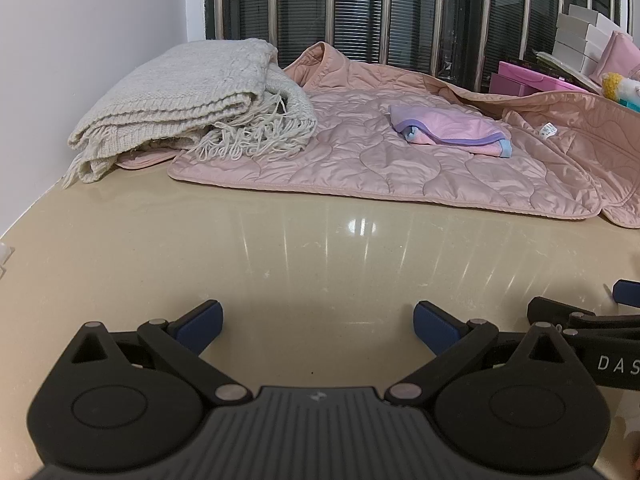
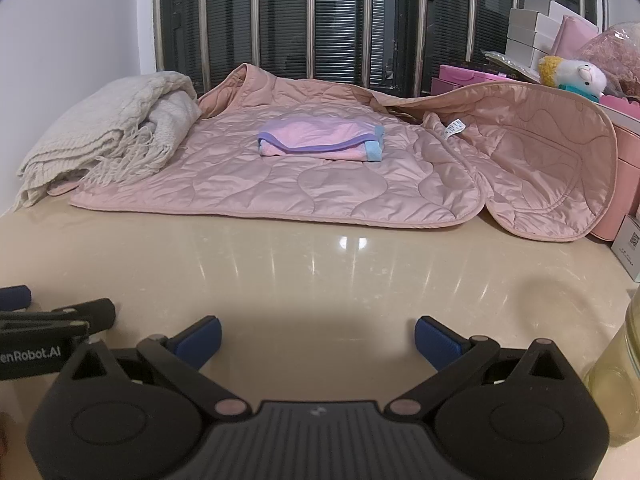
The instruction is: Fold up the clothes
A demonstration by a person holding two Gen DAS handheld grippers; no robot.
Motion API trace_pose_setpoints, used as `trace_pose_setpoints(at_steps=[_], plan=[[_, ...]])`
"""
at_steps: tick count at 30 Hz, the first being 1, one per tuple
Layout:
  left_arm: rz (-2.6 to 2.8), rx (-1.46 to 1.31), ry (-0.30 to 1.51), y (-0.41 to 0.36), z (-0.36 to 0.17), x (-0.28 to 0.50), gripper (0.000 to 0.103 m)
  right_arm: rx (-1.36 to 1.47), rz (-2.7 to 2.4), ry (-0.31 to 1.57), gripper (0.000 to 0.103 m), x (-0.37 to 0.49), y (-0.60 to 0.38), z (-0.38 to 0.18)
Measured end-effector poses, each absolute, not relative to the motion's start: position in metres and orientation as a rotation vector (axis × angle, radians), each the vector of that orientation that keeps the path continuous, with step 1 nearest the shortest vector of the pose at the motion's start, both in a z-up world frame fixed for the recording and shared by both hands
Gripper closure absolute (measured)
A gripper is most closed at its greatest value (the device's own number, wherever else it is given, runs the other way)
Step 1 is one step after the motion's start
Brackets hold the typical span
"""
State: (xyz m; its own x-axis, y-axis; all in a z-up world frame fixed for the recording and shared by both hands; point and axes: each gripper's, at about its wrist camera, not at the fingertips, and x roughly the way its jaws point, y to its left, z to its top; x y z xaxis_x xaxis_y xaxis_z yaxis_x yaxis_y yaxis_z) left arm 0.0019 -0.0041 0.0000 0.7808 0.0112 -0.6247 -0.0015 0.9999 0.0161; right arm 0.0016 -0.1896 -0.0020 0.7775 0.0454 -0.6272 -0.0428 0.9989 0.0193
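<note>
Glossy beige stone makes up the counter (image 1: 304,248) under me, and it catches streaks of light from the barred, shuttered window (image 2: 320,16) along the far side. Both of my tools hover low over the bare near part of it, side by side. My left gripper (image 1: 318,326) has its jaws spread wide with nothing between the blue pads (image 1: 202,326). My right gripper (image 2: 318,338) is the same, wide apart and empty, its blue pads (image 2: 434,338) clear of the stone as far as I can tell.

Far from both, a pink quilted jacket (image 2: 280,176) lies spread flat across the counter, its near hem running left to right. Its right part curls up and leans against the pink boxes (image 2: 624,184) stacked at the right. A white care label (image 2: 454,127) shows on the lining there. On the middle of the jacket rests a small folded pink garment (image 2: 320,142) with purple trim and a light blue tab at its right corner.

At the far left a folded cream knit blanket (image 1: 180,96) with a fringe sits against the white wall (image 1: 80,40), its fringe spilling onto the jacket's left edge. A plush toy (image 2: 576,74) perches on the clutter at the far right, and a clear jar (image 2: 624,380) stands just right of my right gripper.
</note>
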Motion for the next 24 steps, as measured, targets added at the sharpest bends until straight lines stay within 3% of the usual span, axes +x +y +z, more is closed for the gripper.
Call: trace_pose_setpoints(at_steps=[11,20,24], plan=[[-0.181,-0.113,0.677,-0.002,0.052,0.047,0.000,-0.116,0.323,0.699,0.001,0.015,-0.186,0.023],[-0.243,-0.412,0.745,-0.004,0.072,0.181,0.001,0.262,0.126,0.582,0.001,0.112,-0.233,0.077],[-0.230,-0.516,0.797,-0.010,0.057,0.242,0.014,0.537,0.120,0.570,0.009,0.173,-0.269,0.072]])
